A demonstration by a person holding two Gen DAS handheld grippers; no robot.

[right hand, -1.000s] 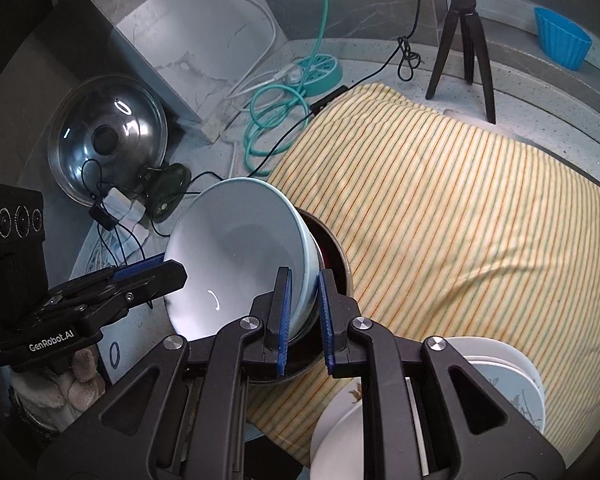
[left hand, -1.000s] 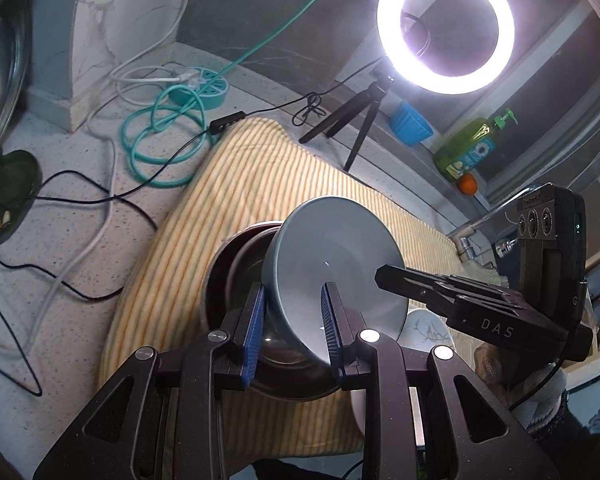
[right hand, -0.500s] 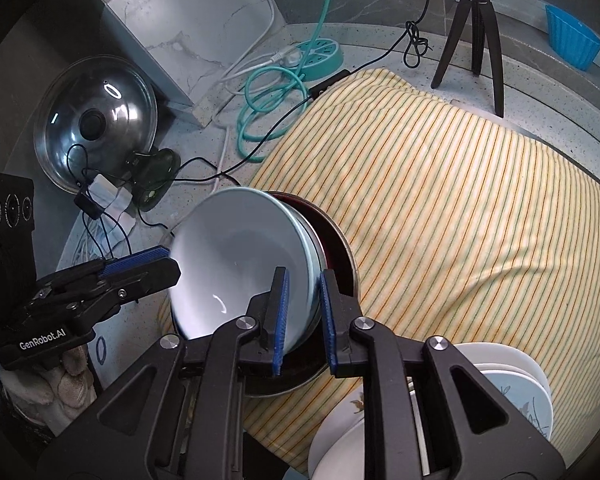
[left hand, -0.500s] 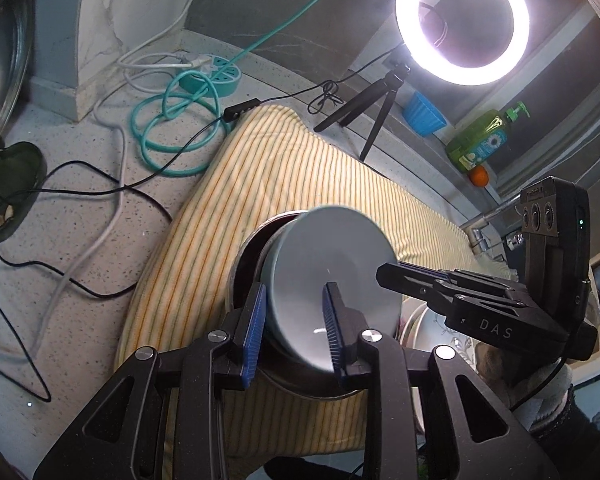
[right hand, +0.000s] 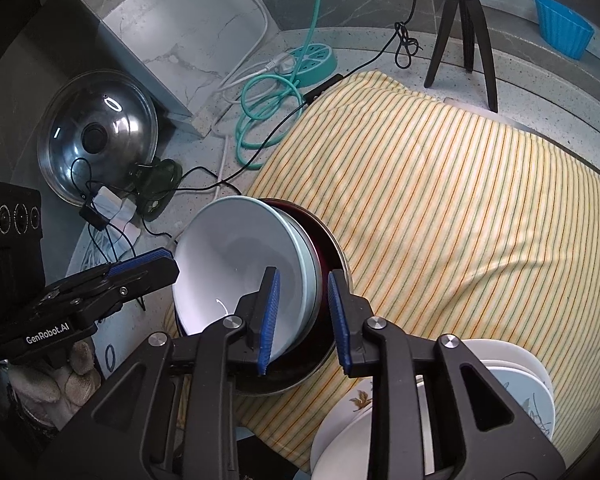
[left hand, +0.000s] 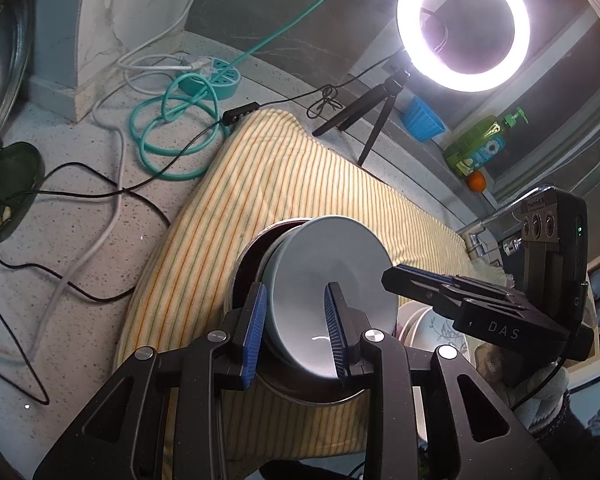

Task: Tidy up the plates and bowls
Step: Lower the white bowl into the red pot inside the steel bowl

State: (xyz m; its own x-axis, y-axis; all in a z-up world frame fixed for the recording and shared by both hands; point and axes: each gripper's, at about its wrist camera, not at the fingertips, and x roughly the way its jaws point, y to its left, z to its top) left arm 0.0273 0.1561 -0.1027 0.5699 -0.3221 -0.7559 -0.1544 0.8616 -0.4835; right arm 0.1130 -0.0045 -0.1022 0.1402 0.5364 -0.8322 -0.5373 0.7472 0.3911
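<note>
A pale blue-grey bowl (left hand: 332, 256) (right hand: 236, 248) sits tilted inside a dark red metal-rimmed bowl (left hand: 270, 232) (right hand: 334, 252) on the striped yellow cloth (left hand: 268, 168). My left gripper (left hand: 296, 332) straddles the pale bowl's near rim. Its outer pad lies against the wall and it stays closed on the bowl. My right gripper (right hand: 304, 316) straddles the opposite rim. Its jaws are opening, and a gap shows between the outer pad and the rim. Each gripper also appears in the other's view, the left gripper (right hand: 140, 268) and the right gripper (left hand: 420, 280).
A stack of white plates (right hand: 512, 376) lies at the cloth's near right corner. A ring light (left hand: 460, 24) on a tripod (right hand: 464, 28), a teal power strip (left hand: 208, 76) with coiled cable, black wires, a pot lid (right hand: 96, 136) and a faucet (left hand: 496, 216) surround the cloth.
The pale bowl has come down from a raised tilt and settled into the dark bowl. My right gripper's pads have parted from its rim. The left grip looks unchanged.
</note>
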